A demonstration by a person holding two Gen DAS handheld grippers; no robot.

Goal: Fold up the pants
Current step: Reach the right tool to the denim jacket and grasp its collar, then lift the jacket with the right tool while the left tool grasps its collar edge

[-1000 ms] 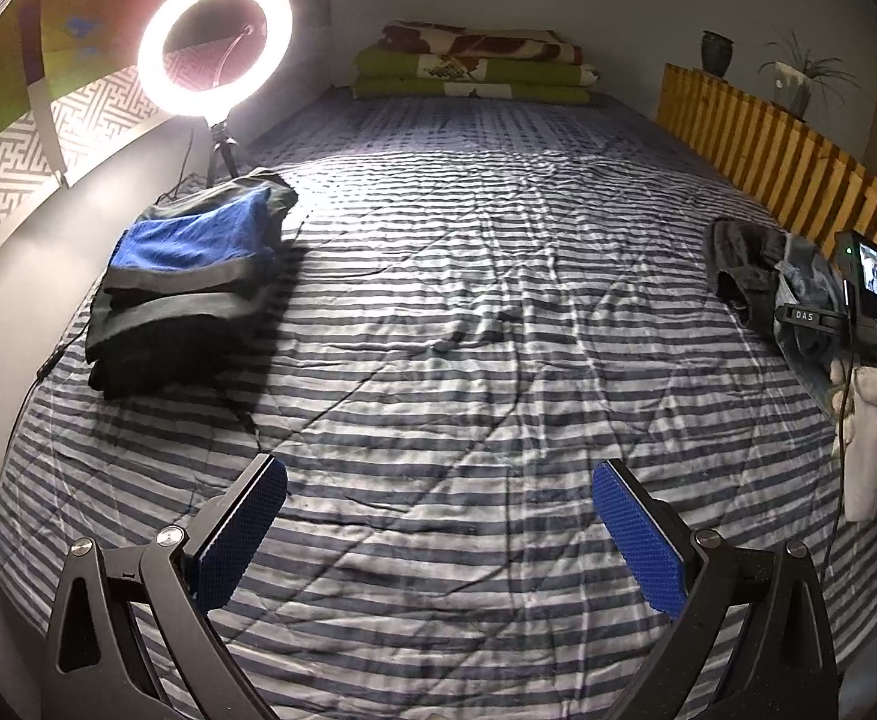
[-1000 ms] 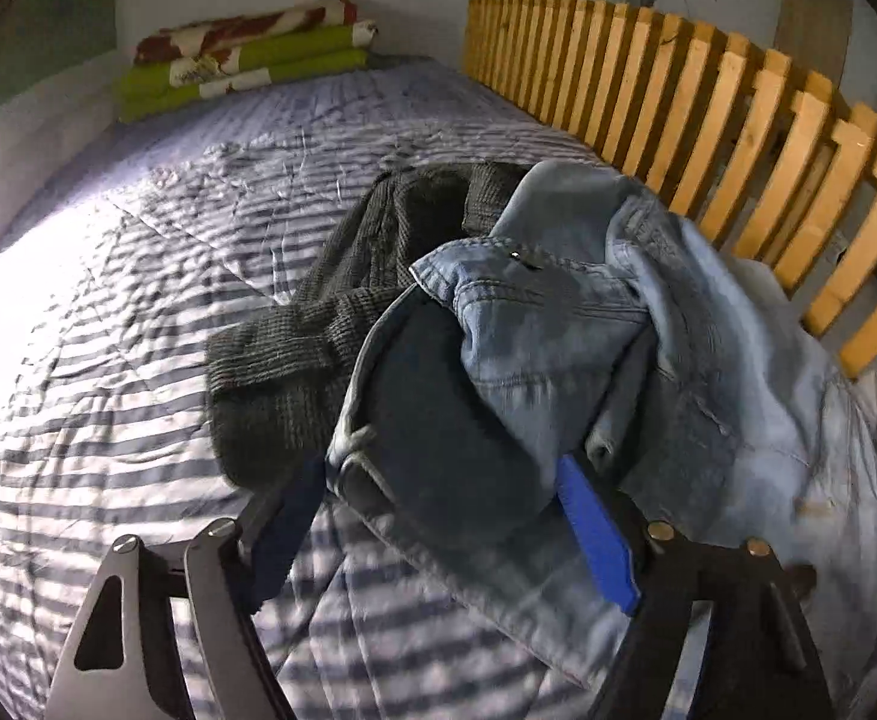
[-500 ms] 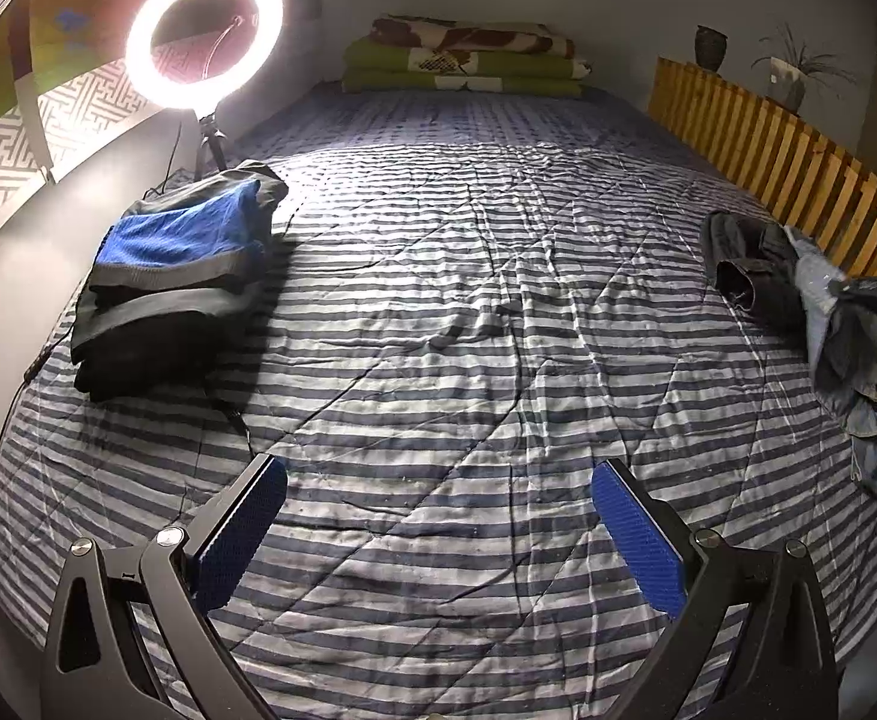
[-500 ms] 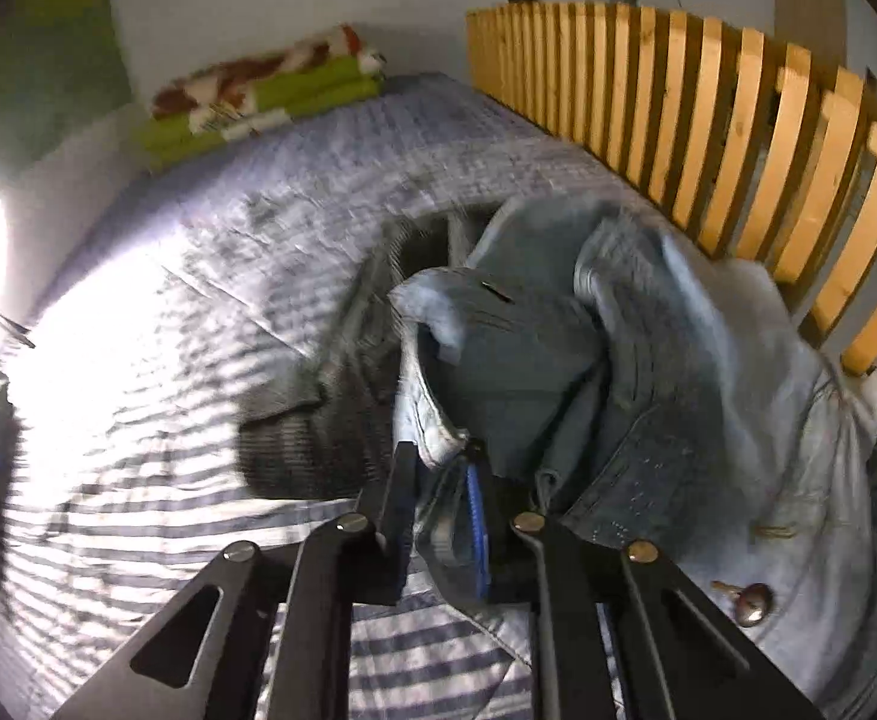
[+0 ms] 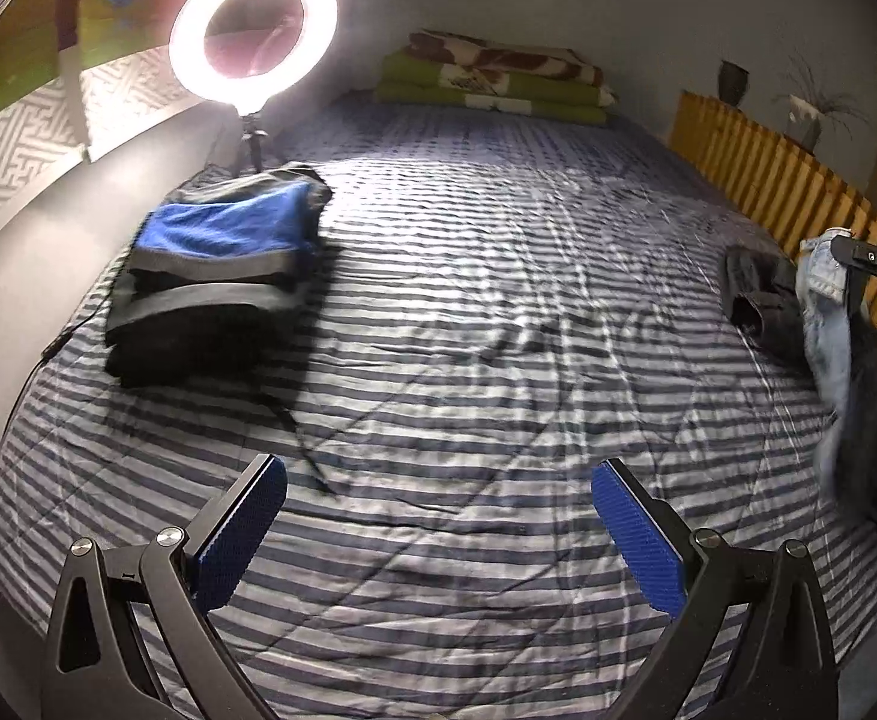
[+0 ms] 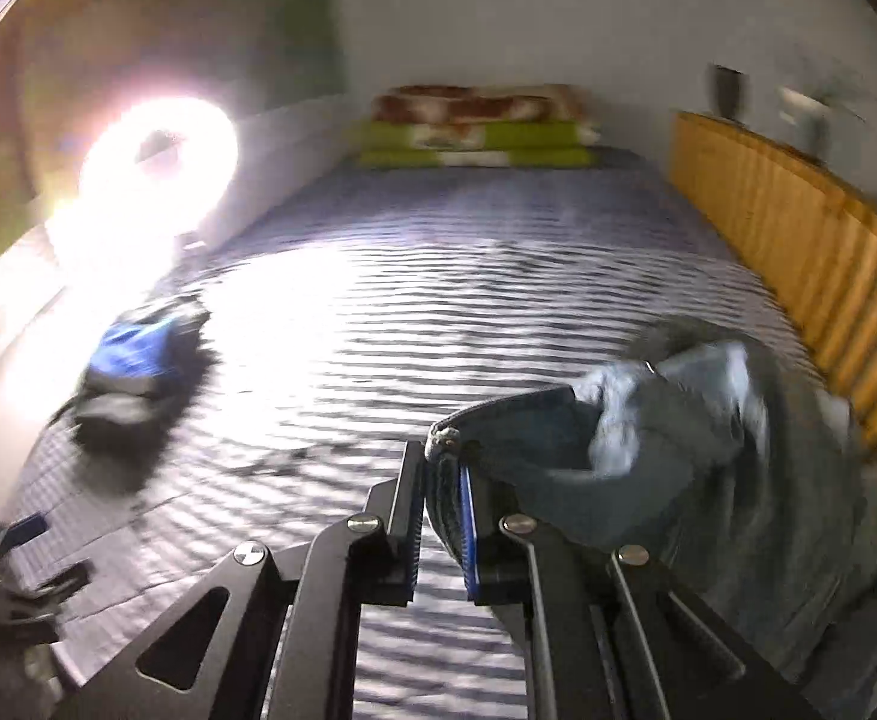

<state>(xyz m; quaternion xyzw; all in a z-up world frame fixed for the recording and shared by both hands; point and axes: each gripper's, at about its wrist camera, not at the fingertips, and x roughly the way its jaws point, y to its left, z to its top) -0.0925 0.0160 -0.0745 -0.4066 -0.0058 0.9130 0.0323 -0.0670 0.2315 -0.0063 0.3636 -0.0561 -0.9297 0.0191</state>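
Right tool [image 6: 441, 480] clenched on waistband of jeans [image 6: 678, 456], lifted above striped bed [image 5: 468, 312] near slatted rail [image 5: 786, 186]. Left tool [image 5: 438, 510] released, empty, over bed.

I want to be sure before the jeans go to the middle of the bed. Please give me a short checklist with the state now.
1. Right tongs shut on the jeans waistband: ok.
2. Jeans fully off the bedspread: cannot tell, blurred.
3. Dark trousers left behind, not dragged along: ok.
4. Left tongs open and empty: ok.
5. Middle of the bedspread free, folded stack aside: ok.
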